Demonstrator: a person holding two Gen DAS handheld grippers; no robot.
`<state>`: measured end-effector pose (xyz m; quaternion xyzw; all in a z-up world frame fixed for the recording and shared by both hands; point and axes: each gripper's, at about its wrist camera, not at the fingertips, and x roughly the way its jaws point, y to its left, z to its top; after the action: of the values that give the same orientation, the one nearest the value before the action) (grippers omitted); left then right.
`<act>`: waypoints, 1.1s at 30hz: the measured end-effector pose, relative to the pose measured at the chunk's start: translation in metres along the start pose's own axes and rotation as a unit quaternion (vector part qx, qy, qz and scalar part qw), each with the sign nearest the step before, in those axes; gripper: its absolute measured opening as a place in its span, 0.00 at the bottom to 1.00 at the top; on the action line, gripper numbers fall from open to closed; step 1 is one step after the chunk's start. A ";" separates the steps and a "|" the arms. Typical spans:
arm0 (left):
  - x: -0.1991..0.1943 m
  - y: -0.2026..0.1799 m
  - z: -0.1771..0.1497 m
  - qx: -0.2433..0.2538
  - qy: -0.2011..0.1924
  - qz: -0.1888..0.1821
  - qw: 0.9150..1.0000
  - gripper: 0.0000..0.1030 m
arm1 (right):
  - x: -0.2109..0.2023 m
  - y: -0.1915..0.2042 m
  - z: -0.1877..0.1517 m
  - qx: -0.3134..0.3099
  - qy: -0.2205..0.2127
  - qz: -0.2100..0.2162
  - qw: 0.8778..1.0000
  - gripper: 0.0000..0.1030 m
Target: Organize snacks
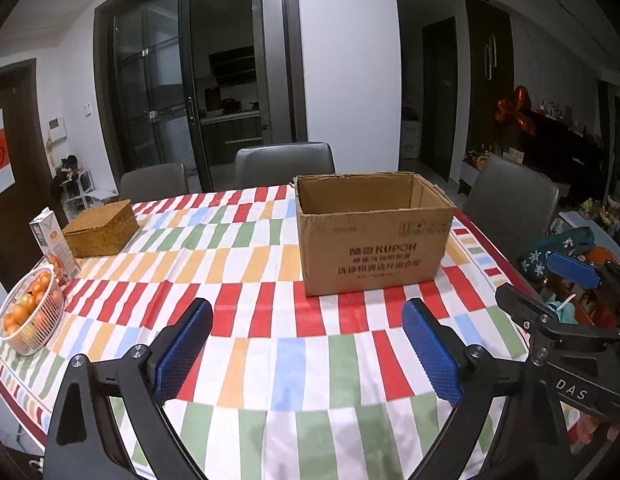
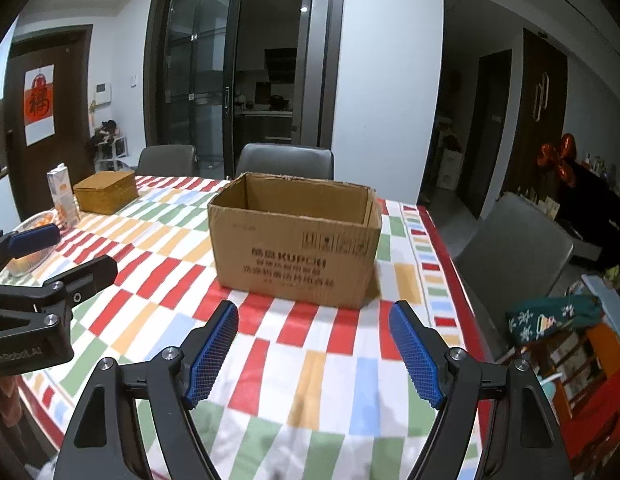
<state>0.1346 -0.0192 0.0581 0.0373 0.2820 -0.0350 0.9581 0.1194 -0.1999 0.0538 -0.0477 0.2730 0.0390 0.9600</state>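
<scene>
With both the left gripper point(image 1: 306, 344) and right gripper point(image 2: 312, 350) spread and empty, we face the open brown cardboard box point(image 1: 370, 236) on the striped-cloth counter point(image 1: 246, 320), where a clumsy approach could shove it.

The cardboard box point(image 1: 372, 236) carries "KUPOH" in dark print on its front, with lines of Chinese characters beneath, too blurred to read. The right gripper's point(image 1: 550, 288) black body shows "DAS". A red Chinese character fills the door poster point(image 2: 39, 104).
</scene>
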 end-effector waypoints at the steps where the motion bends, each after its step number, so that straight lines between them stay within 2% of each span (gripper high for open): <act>1: -0.004 -0.001 -0.003 0.000 0.000 -0.001 1.000 0.95 | -0.004 0.000 -0.003 0.001 -0.002 -0.001 1.000 0.76; 14: -0.037 -0.012 -0.020 -0.001 -0.020 -0.007 1.000 1.00 | -0.036 -0.006 -0.030 0.023 -0.012 0.005 1.000 0.76; 33: -0.046 -0.011 -0.036 -0.015 -0.022 -0.010 1.000 1.00 | -0.048 -0.007 -0.047 0.032 -0.014 0.006 0.999 0.76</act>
<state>0.0758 -0.0245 0.0522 0.0193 0.2615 -0.0410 0.9641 0.0548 -0.2148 0.0398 -0.0147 0.2607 0.0366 0.9646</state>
